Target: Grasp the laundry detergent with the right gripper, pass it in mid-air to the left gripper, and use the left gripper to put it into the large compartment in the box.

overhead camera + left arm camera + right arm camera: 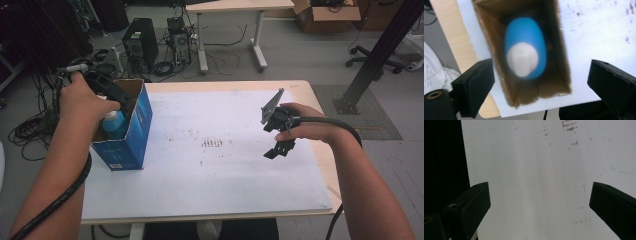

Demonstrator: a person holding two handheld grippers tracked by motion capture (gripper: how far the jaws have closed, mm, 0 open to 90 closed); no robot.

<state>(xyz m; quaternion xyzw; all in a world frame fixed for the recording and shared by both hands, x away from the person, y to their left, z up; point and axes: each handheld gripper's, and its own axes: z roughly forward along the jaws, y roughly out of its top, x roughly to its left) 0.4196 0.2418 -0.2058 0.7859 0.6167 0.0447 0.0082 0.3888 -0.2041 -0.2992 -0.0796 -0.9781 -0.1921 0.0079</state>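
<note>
Fingers (474, 90) of the left gripper (541, 92) stand wide apart and hold nothing, poised straight above the open box (564, 75). Inside the box stands the bottle (526, 47), blue with a white cap, upright or nearly so; in the high view the bottle (115, 125) peeks over the box (135, 135) rim at the left edge of the tabletop (225, 190).

Risks, as I judge them: the box is narrow, so spread fingers could catch its cardboard rim on the way down and tip or shove it toward the near tabletop edge. Closing on the rounded cap could let the bottle slip or tilt against a wall. The box looks light and may lift with the bottle if it jams.

The right gripper (276, 134) hangs over the bare white sheet, its fingers (471, 205) wide open and empty, well apart from the box.

Hard to make out: the bottle is blurred in the left gripper view, its base and the box floor lie in shadow, and the left hand (82, 100) covers much of that gripper from above.
</note>
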